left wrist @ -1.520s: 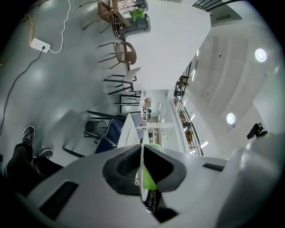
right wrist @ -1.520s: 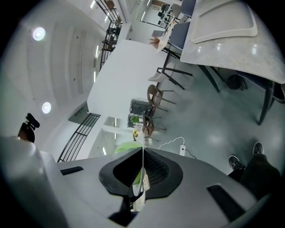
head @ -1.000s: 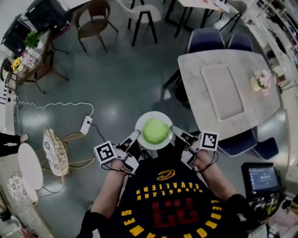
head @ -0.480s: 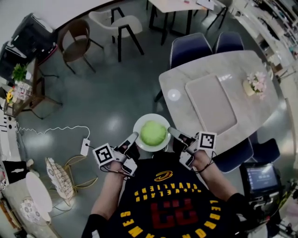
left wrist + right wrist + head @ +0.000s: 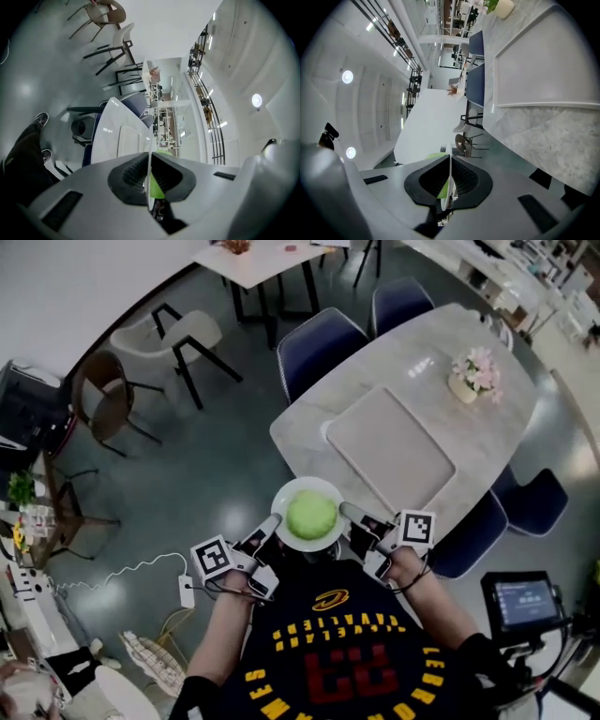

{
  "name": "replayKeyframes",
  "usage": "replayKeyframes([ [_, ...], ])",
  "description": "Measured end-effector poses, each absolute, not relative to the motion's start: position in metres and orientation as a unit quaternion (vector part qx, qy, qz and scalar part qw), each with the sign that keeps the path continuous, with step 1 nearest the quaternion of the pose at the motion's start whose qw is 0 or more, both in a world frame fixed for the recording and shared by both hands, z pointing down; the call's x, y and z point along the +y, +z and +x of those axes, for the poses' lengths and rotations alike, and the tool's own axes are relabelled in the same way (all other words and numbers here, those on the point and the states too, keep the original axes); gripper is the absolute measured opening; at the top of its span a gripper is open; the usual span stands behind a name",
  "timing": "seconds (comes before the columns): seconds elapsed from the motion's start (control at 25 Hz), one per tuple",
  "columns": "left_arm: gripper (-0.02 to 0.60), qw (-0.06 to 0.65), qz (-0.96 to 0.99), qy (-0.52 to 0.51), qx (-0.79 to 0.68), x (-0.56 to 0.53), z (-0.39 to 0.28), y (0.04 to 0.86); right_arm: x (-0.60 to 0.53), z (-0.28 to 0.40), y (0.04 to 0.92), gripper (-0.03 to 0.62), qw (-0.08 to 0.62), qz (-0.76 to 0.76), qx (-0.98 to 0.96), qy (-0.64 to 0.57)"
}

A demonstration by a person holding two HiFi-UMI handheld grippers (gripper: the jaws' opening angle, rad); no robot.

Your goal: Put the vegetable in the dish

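Note:
A round green vegetable [image 5: 310,514] lies in a white dish [image 5: 284,498], carried in the air in front of the person. My left gripper [image 5: 274,521] is shut on the dish's left rim and my right gripper [image 5: 346,512] is shut on its right rim. In the left gripper view the thin white dish [image 5: 149,166] edge runs between the jaws, with the green vegetable [image 5: 156,187] behind. The right gripper view shows the dish [image 5: 449,183] rim pinched the same way, with the vegetable [image 5: 440,189] beside it.
A pale marble table [image 5: 412,381] with a light placemat [image 5: 389,446] and a small flower pot [image 5: 469,381] stands just ahead to the right. Dark blue chairs [image 5: 314,343] ring it. Other chairs [image 5: 159,338] stand on the grey floor at the left.
The person has turned and walked toward the marble table with the dish; the table now lies straight ahead and nearer. Both grippers keep their hold on the rim.

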State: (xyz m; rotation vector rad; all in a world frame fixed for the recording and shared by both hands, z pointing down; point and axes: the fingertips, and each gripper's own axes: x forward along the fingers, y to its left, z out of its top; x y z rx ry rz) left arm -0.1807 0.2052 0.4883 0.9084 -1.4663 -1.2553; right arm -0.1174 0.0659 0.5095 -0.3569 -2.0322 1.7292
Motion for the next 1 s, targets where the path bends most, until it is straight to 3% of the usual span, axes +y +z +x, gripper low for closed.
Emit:
replayKeyframes([
  [0.6,0.015,0.609,0.51,-0.38,-0.475,0.03,-0.274,0.499,-0.06,-0.155,0.521,0.015,0.059,0.067,-0.742,0.664],
  [1.0,0.015,0.658,0.591,-0.287,-0.368,-0.06,-0.282,0.504,-0.105,-0.137,0.523,0.015,-0.035,0.2,-0.729,0.653],
])
